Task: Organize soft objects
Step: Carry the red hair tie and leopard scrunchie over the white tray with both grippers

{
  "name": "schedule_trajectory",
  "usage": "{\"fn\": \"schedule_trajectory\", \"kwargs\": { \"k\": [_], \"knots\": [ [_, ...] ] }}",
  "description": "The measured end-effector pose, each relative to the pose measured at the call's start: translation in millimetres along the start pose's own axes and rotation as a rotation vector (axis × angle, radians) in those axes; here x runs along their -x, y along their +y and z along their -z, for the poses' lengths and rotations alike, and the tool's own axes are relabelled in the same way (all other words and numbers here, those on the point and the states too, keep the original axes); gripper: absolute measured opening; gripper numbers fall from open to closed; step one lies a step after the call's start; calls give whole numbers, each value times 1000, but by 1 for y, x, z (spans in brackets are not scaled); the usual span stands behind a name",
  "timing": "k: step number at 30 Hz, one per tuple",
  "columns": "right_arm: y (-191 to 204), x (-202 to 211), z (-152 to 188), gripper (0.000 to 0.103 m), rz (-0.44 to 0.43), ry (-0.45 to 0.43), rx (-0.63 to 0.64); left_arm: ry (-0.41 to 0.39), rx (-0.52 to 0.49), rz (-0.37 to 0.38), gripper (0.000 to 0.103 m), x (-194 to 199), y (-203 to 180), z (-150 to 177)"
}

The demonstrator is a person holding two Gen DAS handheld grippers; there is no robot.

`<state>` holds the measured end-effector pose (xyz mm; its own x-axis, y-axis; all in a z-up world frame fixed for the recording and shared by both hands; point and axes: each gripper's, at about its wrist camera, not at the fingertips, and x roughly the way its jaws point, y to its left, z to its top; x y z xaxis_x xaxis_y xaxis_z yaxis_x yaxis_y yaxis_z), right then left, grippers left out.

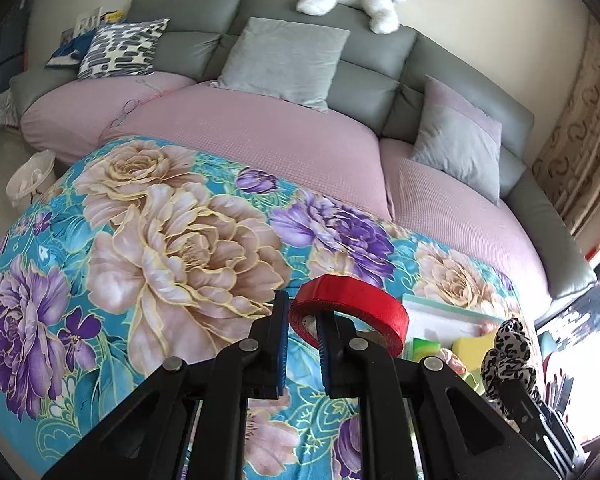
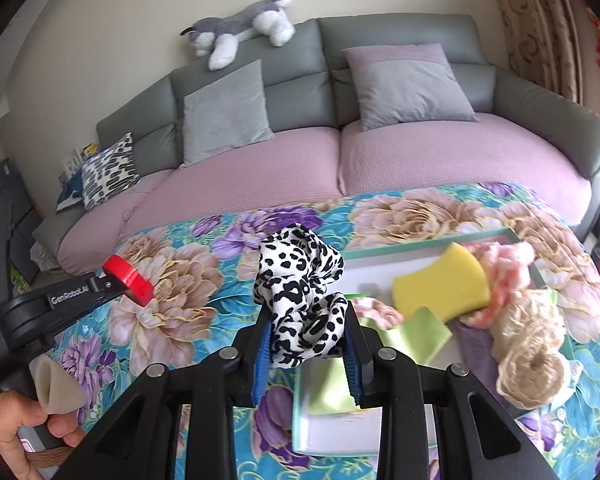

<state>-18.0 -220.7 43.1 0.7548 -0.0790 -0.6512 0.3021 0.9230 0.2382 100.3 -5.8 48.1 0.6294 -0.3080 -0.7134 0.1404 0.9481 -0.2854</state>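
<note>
Left hand-held gripper (image 1: 302,344): clenched on the wall of a red tape roll (image 1: 350,306), one pad inside the ring and one outside; the roll hangs in the air above the floral cloth (image 1: 152,240)
Right hand-held gripper (image 2: 306,344): grasping a leopard-print scrunchie (image 2: 302,296), bunched upright between the pads and lifted clear of the desk
Tray (image 2: 428,246): lies on the cloth just ahead and to the right of the right hand-held gripper; it carries a yellow sponge (image 2: 440,284), a green cloth (image 2: 420,330), pink knit pieces (image 2: 504,268) and beige yarn rolls (image 2: 534,364)
Deciding relation: the tray sits on the right side, well apart from the left hand-held gripper
Nearer hand: the right, by judgement
Roll's axis: ring tilted, opening turned toward the camera
Risk: the scrunchie may snag on the pads on letting go
</note>
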Motion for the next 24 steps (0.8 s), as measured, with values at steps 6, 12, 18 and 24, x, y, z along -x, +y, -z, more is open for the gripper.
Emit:
{"fn": "schedule_trajectory", "kwargs": {
  "k": [6,12,18,24],
  "knots": [
    [-49,2,1,32,46,17,-103,28,-91,37,13,-5,-36,9],
    [-90,3,4,32,105,43,-188,72,-191,95,13,-11,-78,25],
    [-111,4,7,32,141,64,-227,136,-313,148,13,-23,-122,50],
    [-110,0,9,33,134,76,-221,204,-418,190,14,-36,-158,79]
  ]
}}
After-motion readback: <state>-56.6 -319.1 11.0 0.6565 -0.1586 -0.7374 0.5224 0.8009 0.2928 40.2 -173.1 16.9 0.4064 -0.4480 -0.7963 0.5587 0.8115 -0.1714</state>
